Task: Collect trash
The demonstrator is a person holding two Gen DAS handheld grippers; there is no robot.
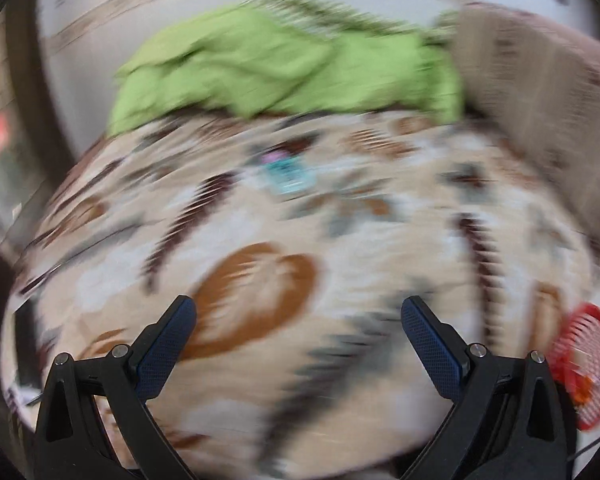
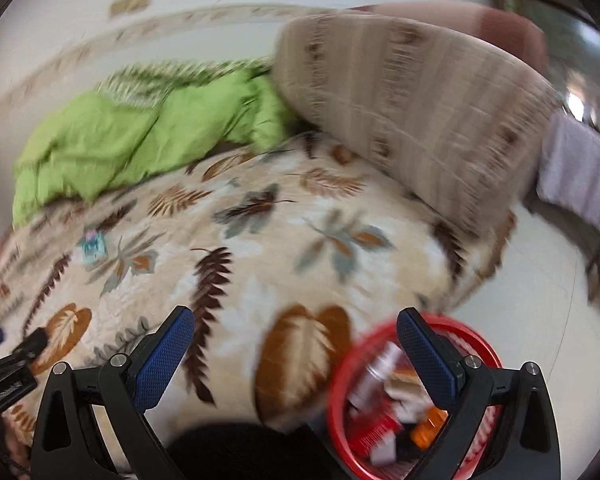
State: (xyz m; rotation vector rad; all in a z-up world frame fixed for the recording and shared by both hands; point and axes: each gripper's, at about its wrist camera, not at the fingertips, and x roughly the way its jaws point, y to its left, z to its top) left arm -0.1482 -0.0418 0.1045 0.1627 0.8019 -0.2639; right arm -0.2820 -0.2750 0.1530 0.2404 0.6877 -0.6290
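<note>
Leaf-print bedspread (image 2: 260,248) | teal wrapper (image 2: 92,246) | red basket (image 2: 340,372) holds trash | both tongs (image 1: 298,344) (image 2: 296,344) wide, empty

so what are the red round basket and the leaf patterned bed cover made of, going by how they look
The red round basket looks like moulded plastic: thin slatted walls, even bright colour, smooth rim. The leaf patterned bed cover looks like soft plush fabric, perhaps fleece: a matte surface with slightly fuzzy print edges, though motion blur leaves the weave unclear.
</note>
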